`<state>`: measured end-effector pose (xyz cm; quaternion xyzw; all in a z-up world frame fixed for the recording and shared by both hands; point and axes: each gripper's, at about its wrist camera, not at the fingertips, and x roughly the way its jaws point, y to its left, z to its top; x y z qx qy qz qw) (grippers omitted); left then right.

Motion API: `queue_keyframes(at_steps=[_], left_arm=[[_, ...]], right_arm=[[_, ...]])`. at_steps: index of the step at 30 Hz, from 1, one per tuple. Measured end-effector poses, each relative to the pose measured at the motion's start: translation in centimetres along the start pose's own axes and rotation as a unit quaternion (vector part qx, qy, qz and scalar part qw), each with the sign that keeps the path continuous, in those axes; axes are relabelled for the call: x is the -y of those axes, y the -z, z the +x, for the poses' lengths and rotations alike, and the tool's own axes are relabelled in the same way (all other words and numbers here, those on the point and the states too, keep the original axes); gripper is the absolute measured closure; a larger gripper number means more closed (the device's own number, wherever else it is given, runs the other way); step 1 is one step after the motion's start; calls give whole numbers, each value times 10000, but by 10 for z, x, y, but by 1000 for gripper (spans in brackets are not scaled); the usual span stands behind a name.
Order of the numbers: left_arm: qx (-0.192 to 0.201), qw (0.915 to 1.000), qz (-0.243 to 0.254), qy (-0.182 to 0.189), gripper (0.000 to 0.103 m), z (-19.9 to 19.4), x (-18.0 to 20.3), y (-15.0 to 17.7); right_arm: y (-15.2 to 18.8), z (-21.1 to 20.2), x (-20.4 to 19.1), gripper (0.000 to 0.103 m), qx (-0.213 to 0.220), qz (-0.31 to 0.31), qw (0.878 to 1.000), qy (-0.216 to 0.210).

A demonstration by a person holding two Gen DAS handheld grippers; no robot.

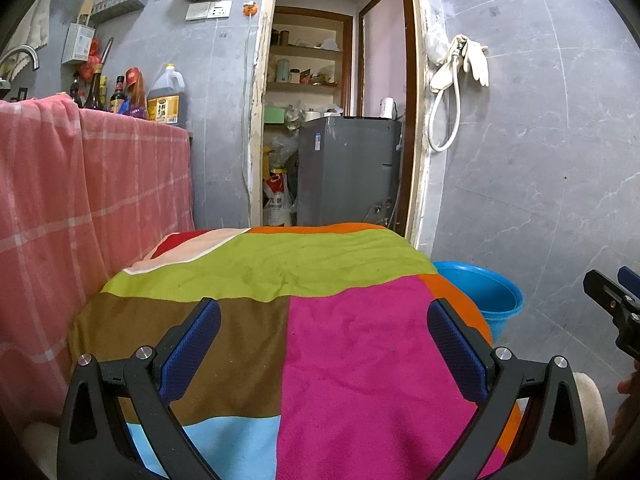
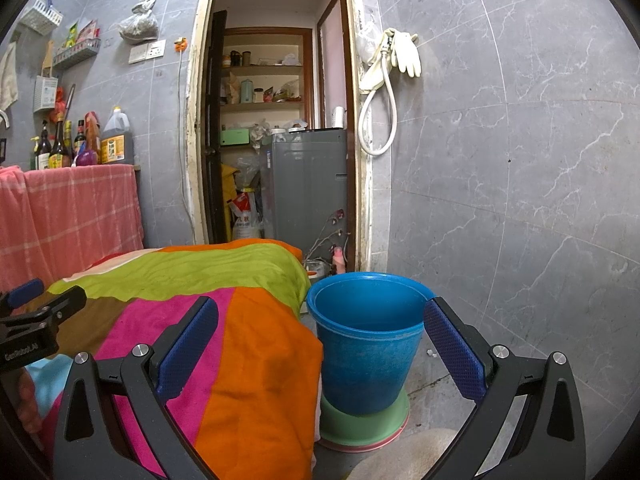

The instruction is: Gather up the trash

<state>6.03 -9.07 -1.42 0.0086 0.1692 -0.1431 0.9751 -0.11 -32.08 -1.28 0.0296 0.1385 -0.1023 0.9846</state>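
Note:
A blue plastic bucket (image 2: 366,344) stands on the floor to the right of a table covered by a multicoloured patchwork cloth (image 2: 224,320); it also shows in the left wrist view (image 1: 486,294). My left gripper (image 1: 324,344) is open and empty above the cloth (image 1: 280,320). My right gripper (image 2: 320,348) is open and empty, level with the bucket's rim and the table's right edge. No trash item shows on the cloth. The left gripper shows at the left of the right wrist view (image 2: 36,304), and the right gripper at the right of the left wrist view (image 1: 616,292).
A counter draped in a pink checked cloth (image 1: 80,208) stands left, with bottles (image 1: 164,96) on it. A doorway behind shows a grey appliance (image 1: 348,168) and shelves. A hose and gloves (image 2: 396,56) hang on the grey tiled wall. A green and pink base (image 2: 364,426) lies under the bucket.

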Motion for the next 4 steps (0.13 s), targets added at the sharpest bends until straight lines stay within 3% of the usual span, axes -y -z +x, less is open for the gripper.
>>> queue_keyframes(at_steps=[4], left_arm=[[28,10000,-22,-15,2,-1,1,0]], right_arm=[[-1,-1,-1,0,4,-13,10000,8]])
